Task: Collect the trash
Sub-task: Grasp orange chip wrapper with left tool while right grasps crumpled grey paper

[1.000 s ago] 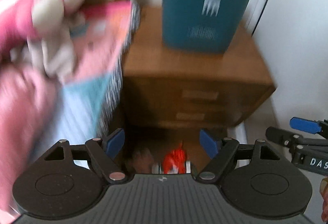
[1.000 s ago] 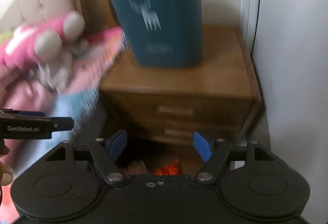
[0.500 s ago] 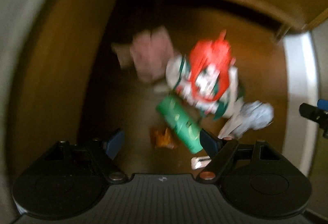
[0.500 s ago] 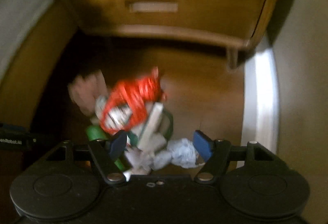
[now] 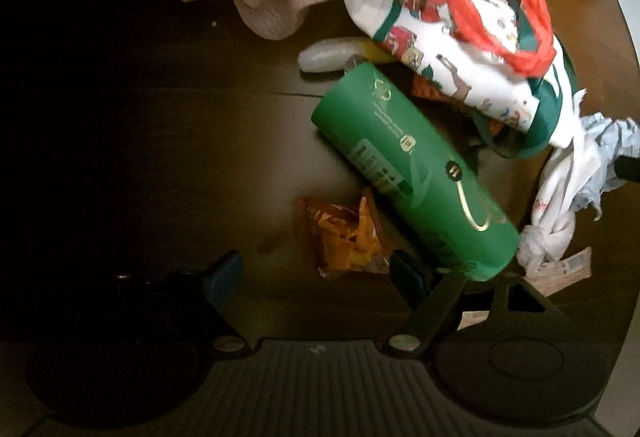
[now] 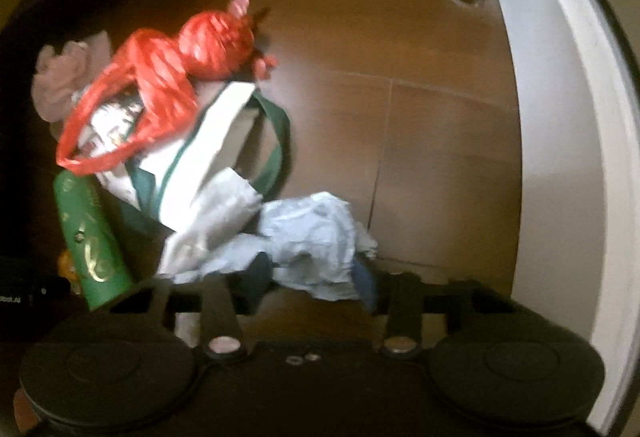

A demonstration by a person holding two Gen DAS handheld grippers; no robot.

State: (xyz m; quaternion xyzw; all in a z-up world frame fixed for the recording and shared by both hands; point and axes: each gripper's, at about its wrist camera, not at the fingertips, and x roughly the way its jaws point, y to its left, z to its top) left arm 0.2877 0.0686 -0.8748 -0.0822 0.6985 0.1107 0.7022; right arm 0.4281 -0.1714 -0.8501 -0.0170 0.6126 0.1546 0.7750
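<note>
Both tongs have dropped from the nightstand to the floor litter: the right tongs (image 6: 312,277) have just been closing around the crumpled pale-blue paper (image 6: 316,237), while the left tongs (image 5: 316,277) hang apart over the orange wrapper (image 5: 344,237).

Dim, shadowed fisheye views, perhaps motion-blurred, edges bowed and dark.

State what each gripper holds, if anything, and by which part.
Left gripper: nothing; open above the orange wrapper. Right gripper: jaws have just been closing around the crumpled blue paper, at its near edge; a firm grip cannot be told.
</note>
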